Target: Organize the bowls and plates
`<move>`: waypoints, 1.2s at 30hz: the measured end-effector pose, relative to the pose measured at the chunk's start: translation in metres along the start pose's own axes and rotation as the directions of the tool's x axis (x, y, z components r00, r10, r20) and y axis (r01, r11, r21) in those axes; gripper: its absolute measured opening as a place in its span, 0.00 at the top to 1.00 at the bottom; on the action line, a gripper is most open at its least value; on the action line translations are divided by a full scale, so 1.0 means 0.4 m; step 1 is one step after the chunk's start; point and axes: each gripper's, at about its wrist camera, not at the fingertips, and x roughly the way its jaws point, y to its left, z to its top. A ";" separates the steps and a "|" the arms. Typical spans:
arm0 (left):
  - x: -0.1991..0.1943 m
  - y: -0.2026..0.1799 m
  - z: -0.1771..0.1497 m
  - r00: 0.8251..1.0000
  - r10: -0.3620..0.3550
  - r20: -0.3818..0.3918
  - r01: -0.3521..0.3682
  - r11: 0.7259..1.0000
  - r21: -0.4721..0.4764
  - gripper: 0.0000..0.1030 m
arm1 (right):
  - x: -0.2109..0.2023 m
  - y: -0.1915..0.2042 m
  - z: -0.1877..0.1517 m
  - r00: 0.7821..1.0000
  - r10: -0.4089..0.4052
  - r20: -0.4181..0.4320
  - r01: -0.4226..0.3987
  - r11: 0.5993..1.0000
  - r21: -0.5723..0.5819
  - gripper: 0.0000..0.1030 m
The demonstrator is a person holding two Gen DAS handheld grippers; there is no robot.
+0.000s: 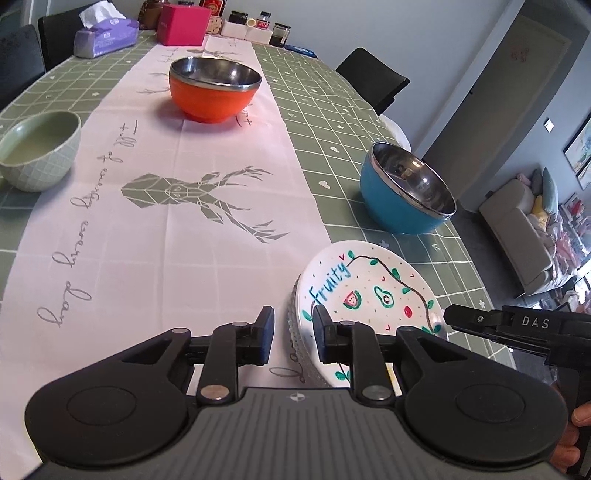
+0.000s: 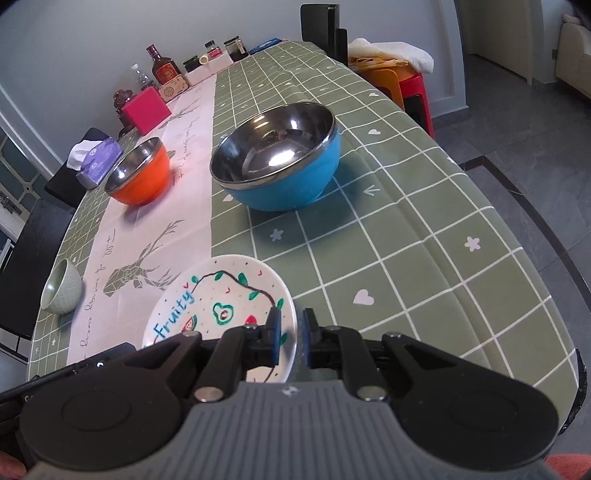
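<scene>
A white plate painted with fruit and the word "Fruity" (image 1: 369, 295) (image 2: 221, 295) lies on a clear glass plate (image 1: 295, 343) near the table's front edge. My left gripper (image 1: 293, 325) is open, its jaws astride the left rim of the stack without pressing on it. My right gripper (image 2: 291, 325) (image 1: 448, 317) straddles the plate's right rim with a narrow gap and slack at the inner pad. Beyond the plates stand a blue steel-lined bowl (image 1: 399, 210) (image 2: 288, 184), an orange one (image 1: 210, 99) (image 2: 144, 184) and a pale green ceramic bowl (image 1: 37, 155) (image 2: 62, 291).
A green checked cloth with a pink deer runner (image 1: 184, 206) covers the table. At the far end stand a tissue box (image 1: 105, 37), a pink box (image 1: 183, 24), jars and a bottle (image 2: 162, 68). Dark chairs (image 1: 373, 79) and stacked stools (image 2: 406, 85) flank the table.
</scene>
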 end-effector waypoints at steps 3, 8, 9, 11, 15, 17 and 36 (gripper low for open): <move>0.005 0.003 -0.006 1.000 -0.010 -0.004 0.010 1.000 -0.012 0.76 | 0.003 0.005 -0.002 1.000 -0.001 -0.009 0.001 1.000 -0.012 0.92; 0.000 0.005 -0.010 1.000 -0.011 0.000 0.011 1.000 -0.013 0.76 | 0.010 0.006 -0.003 1.000 -0.009 -0.022 0.008 1.000 -0.016 0.94; -0.004 0.006 -0.009 1.000 -0.010 0.005 0.010 1.000 -0.010 0.76 | 0.007 0.006 -0.004 1.000 -0.002 -0.014 0.001 1.000 -0.013 0.94; -0.017 0.006 -0.006 1.000 -0.006 0.016 0.006 1.000 0.004 0.76 | -0.007 0.006 -0.004 1.000 0.021 0.019 -0.020 1.000 -0.015 0.92; -0.050 -0.003 0.011 0.999 0.003 0.050 -0.006 0.998 0.056 0.76 | -0.020 0.016 -0.001 0.998 0.049 0.041 -0.048 0.998 -0.035 0.90; -0.064 -0.010 0.029 0.998 0.000 0.070 -0.006 0.997 0.080 0.76 | -0.023 0.017 0.006 0.997 0.059 0.044 -0.057 0.998 -0.031 0.89; 0.047 -0.122 0.260 0.988 -0.090 0.125 0.083 0.995 0.060 0.27 | 0.016 0.018 0.252 0.994 -0.029 0.106 0.029 1.000 0.002 0.43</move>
